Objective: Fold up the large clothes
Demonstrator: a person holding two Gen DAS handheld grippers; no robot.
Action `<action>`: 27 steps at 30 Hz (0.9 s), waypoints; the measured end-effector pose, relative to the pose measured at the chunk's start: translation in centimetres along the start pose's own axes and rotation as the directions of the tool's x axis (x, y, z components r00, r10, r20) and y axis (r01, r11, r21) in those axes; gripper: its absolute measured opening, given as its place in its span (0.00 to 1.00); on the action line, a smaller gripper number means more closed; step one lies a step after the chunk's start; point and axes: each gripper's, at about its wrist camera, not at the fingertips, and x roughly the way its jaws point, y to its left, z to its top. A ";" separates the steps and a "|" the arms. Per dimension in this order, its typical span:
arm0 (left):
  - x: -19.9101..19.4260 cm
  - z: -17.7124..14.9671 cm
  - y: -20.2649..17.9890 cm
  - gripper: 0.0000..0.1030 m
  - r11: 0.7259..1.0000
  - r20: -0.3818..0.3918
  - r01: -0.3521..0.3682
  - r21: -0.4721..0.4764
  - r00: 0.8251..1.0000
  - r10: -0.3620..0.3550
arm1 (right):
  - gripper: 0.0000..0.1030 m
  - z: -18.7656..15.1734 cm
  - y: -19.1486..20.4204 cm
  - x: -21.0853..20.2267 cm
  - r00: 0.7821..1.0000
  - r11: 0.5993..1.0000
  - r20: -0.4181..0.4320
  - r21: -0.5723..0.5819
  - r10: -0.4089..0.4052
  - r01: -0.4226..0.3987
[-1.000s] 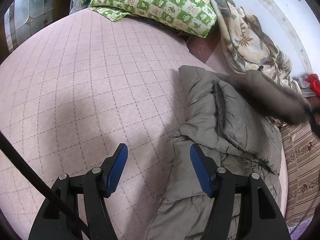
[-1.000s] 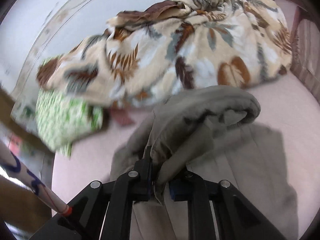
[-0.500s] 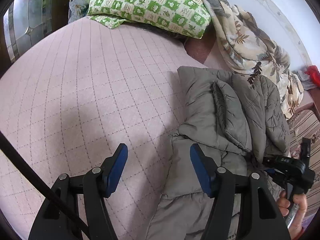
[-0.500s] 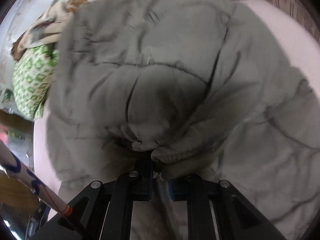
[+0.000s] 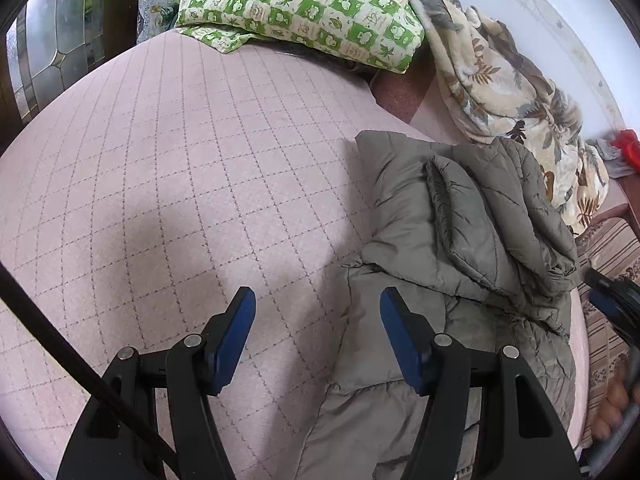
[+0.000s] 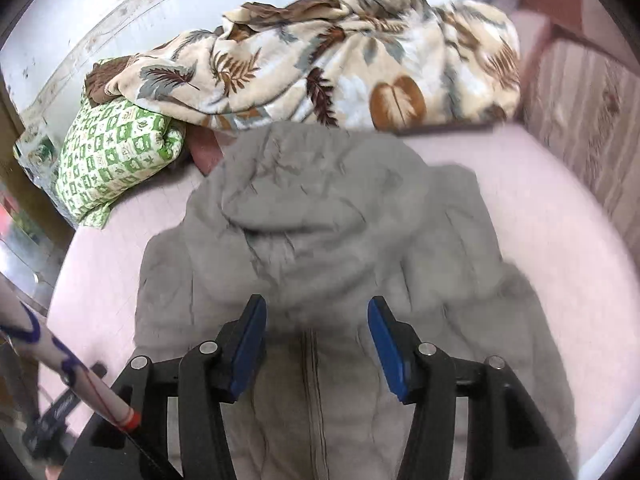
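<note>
A grey quilted hooded jacket (image 5: 460,240) lies on a pink quilted bed (image 5: 180,160), with both sleeves folded over its front. In the right wrist view the jacket (image 6: 320,220) fills the middle, hood toward the far blanket, zip running down the centre. My left gripper (image 5: 316,332) is open and empty, hovering over the jacket's left edge. My right gripper (image 6: 316,340) is open and empty, above the jacket's zip, and it shows at the right edge of the left wrist view (image 5: 612,308).
A green-and-white checked pillow (image 5: 304,12) lies at the head of the bed. A leaf-patterned blanket (image 6: 340,68) is bunched along the wall behind the jacket. A striped sofa or cover (image 6: 580,120) borders the bed's right side. A red item (image 5: 628,148) lies far right.
My right gripper carried the right sleeve across the jacket, laid it on the front, opened and drew back. My left gripper has stayed open in place.
</note>
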 end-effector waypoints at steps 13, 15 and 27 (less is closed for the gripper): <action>-0.3 0.0 1.6 0.62 0.996 -0.066 0.077 -0.035 0.995 -0.080 | 0.65 -0.3 -0.8 6.5 0.985 1.000 -0.173 -0.003 -0.011 0.010; -1.1 -0.8 1.9 0.63 0.993 -0.083 0.110 -0.036 0.990 -0.112 | 0.76 -1.4 -3.5 3.1 0.986 1.000 -0.164 0.022 0.012 -0.008; -3.0 -9.6 6.7 0.67 0.954 -0.267 0.229 -0.193 0.924 -0.275 | 0.87 -13.1 -29.7 -8.5 0.985 0.900 -0.173 0.426 -0.016 0.090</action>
